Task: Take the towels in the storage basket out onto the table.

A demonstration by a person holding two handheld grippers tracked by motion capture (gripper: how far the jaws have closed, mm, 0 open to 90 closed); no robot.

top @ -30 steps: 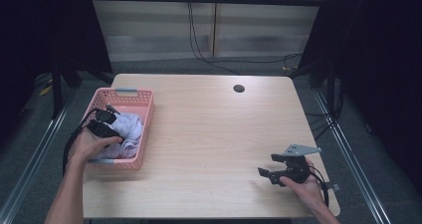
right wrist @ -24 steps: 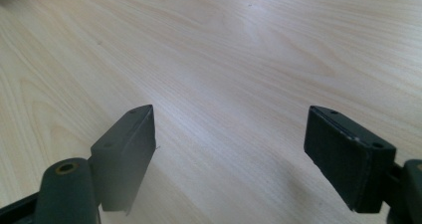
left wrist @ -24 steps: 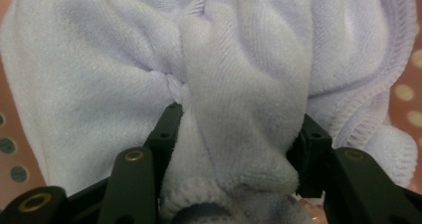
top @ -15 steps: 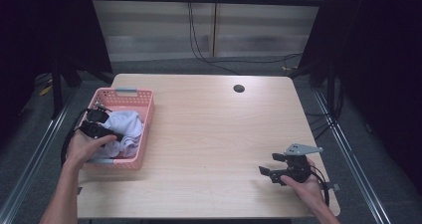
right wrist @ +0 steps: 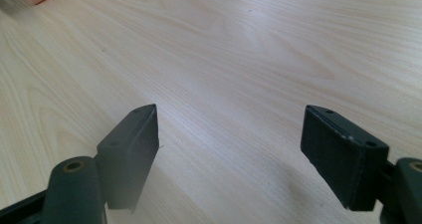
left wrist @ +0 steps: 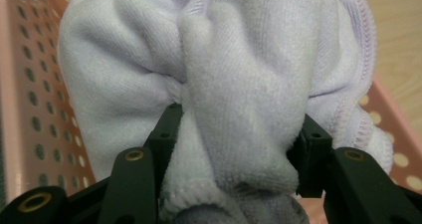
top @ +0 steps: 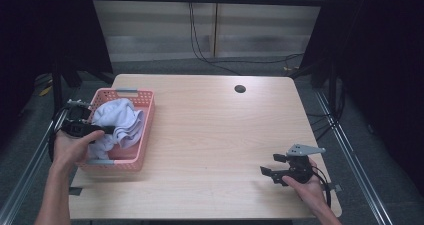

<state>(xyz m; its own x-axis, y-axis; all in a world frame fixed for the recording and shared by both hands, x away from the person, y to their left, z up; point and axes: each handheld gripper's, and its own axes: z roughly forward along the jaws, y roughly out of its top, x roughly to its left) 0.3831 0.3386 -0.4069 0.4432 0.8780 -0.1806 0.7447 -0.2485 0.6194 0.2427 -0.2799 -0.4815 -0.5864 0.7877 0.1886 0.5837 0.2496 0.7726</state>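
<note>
My left hand-held gripper (top: 100,130) sits over the near left part of the pink perforated basket (top: 142,135), its jaws pinched on a thick fold of the pale lilac towel (left wrist: 239,84); they have just been closing, and the cloth bulges between the pads and fills the gap. The rest of the towel lies bunched inside the basket, which stands at the left edge of the bench (top: 210,135), so the basket walls hem the cloth in on both sides. My right hand-held gripper (top: 270,171) rests low over the near right corner of the bench, jaws spread wide with bare wood between them. A dark round hole (top: 240,89) marks the far side.
</note>
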